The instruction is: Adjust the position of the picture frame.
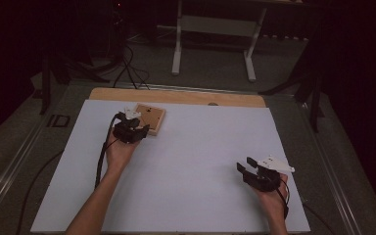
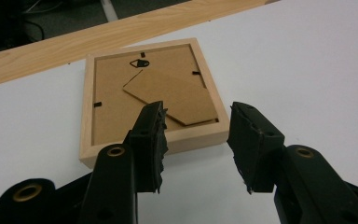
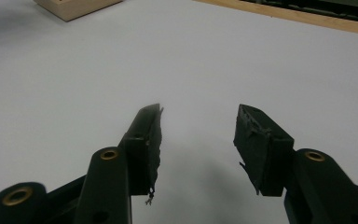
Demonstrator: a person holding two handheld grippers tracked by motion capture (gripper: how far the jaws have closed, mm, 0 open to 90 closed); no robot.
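A small wooden picture frame point(image 1: 150, 117) lies face down on the white table top, its brown backing board and folded stand point(image 2: 172, 95) showing. My left gripper point(image 1: 136, 128) hovers at the frame's near edge point(image 2: 182, 140), jaws apart and nothing clamped between them. In the left gripper view the left gripper point(image 2: 196, 126) straddles the frame's near right corner without touching it. My right gripper point(image 1: 247, 166) rests at the table's right front, open, with bare white surface between its jaws. Seen from the right gripper view, the right gripper point(image 3: 198, 123) is empty, and a corner of the frame point(image 3: 74, 7) sits far off.
The white sheet point(image 1: 200, 161) covers most of the table, with a wooden strip point(image 1: 176, 95) along its far edge. Beyond the table stand a white desk frame point(image 1: 215, 39) and floor cables point(image 1: 127, 68). Dark curtains close off both sides.
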